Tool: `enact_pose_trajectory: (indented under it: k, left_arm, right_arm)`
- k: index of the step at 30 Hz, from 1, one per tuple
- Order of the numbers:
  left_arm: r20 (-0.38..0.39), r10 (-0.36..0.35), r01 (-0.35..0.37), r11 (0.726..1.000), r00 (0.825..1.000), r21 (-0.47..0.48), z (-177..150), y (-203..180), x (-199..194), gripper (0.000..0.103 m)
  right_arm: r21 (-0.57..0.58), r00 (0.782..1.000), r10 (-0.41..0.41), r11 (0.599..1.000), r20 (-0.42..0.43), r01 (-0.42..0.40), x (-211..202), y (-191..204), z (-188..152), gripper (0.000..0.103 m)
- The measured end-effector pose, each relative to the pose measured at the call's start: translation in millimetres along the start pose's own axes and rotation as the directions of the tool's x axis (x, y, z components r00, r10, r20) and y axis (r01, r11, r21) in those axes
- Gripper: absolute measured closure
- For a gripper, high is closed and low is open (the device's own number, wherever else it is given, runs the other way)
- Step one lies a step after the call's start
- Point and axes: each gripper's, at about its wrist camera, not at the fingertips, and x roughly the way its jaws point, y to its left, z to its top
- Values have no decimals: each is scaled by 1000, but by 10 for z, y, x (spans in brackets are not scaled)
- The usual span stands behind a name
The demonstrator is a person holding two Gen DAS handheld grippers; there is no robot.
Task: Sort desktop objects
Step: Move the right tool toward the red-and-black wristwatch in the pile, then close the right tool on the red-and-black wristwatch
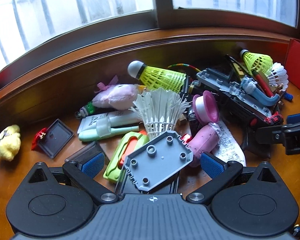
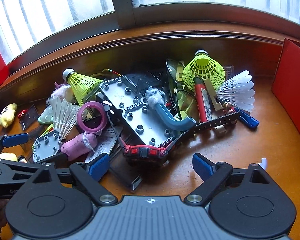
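A heap of small objects lies on a wooden desk below a window. My left gripper (image 1: 153,165) is open, its blue pads either side of a small grey studded plate (image 1: 160,160) that lies over a green-orange cutter (image 1: 122,156). A white feather shuttlecock (image 1: 160,112) and a pink roll (image 1: 205,140) lie just beyond. My right gripper (image 2: 151,167) is open and empty, low over a red-black wristwatch (image 2: 148,152). Behind the watch lie a long grey studded plate (image 2: 134,110) and a blue hooked tube (image 2: 170,114).
Yellow shuttlecocks (image 2: 205,70) (image 1: 160,76), glasses (image 2: 182,98), a red pen (image 2: 203,100), pink tape ring (image 2: 92,118), a pink plush (image 1: 118,96), tubes (image 1: 106,124), a dark square lid (image 1: 55,138) and a yellow plush (image 1: 7,142) lie about. A red box (image 2: 292,84) stands right.
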Motion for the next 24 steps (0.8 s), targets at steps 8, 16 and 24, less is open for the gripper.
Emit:
enact_pose_trajectory:
  k: [8,16,24]
  left_arm:
    - [-24,-49,50,999,998,16,-5,-19,120,0]
    - [-1,-76,76,997,997,25,-27,-23,44,20]
    - [10,-87,87,996,996,7,-24,-3,-70,35]
  right_arm:
    - [4,1000,-4,1000,3,4,126,-3,21,20]
    - [31,1000,13,999,6,-14,174,-26,13,29]
    - [25,1000,27,999,10,-27,105,5,-28,40]
